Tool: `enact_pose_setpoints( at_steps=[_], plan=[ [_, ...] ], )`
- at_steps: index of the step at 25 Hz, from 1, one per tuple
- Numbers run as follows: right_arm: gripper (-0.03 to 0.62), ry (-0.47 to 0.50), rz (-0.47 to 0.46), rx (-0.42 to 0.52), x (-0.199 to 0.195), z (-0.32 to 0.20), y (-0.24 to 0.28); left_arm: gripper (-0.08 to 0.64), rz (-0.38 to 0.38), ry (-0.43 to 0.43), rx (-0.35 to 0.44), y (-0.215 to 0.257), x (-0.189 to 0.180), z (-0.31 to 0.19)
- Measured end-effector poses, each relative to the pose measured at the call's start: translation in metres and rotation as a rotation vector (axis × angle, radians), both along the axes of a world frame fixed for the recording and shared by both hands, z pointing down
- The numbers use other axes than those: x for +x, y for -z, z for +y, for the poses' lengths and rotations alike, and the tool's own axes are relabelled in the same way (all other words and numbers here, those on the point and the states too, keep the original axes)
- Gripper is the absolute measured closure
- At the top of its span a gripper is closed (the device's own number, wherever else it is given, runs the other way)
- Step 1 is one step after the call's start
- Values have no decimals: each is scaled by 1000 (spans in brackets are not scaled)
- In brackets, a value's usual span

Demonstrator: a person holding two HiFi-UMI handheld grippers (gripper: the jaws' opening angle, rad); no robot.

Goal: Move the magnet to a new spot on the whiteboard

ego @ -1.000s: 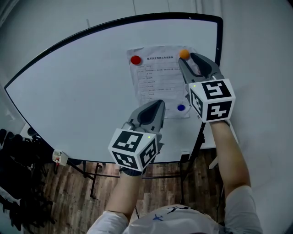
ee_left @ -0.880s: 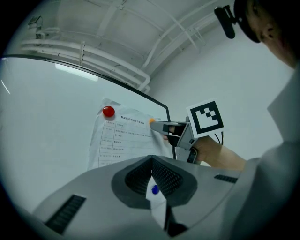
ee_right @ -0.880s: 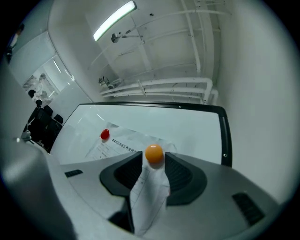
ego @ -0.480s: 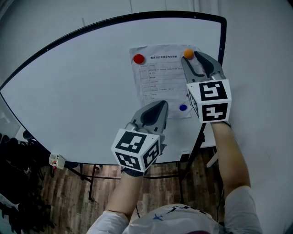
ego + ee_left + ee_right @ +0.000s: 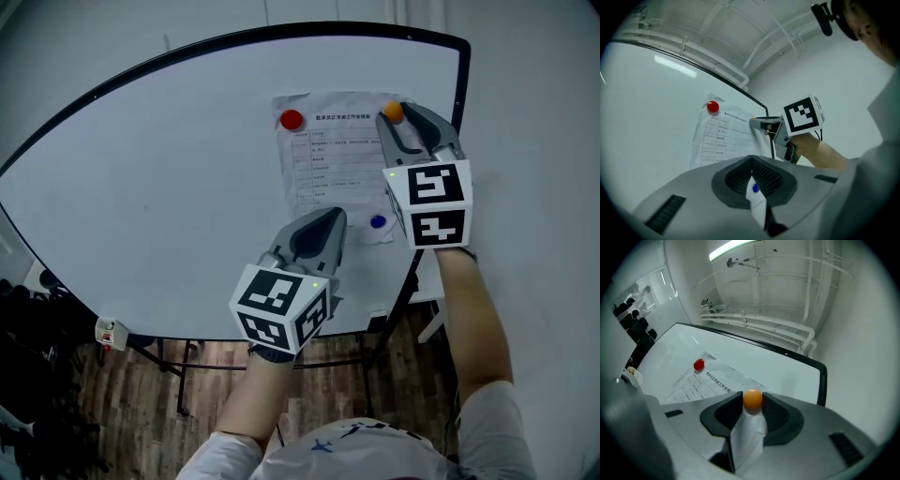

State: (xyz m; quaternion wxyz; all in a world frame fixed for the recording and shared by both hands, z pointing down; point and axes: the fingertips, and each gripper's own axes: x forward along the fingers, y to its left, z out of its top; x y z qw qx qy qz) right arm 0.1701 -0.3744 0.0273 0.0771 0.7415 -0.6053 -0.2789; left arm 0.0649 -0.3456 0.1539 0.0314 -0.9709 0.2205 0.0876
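Whiteboard [image 5: 169,169]: smooth white, rounded black rim, on thin stand over wood-plank floor [image 5: 141,403]. Printed sheet [image 5: 333,159] pinned far right. Red magnet [image 5: 292,119], a glossy disc, at sheet's far-left corner; small blue magnet [image 5: 378,222] at its near-right corner. Orange magnet [image 5: 752,399] (round, shiny) at far-right corner. Right gripper [image 5: 401,112] there, ribbed dark pads pinching orange magnet from both sides. Left gripper [image 5: 336,216] over sheet's near edge, jaws pressed together at tips, holding nothing, just left of blue magnet.
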Motion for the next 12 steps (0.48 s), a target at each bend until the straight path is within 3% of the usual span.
enact_pose_setpoints(
  at_steps=[12],
  plan=[
    [465, 37, -26, 51, 7, 10, -1, 551, -8, 13, -10, -6, 0, 0]
  ],
)
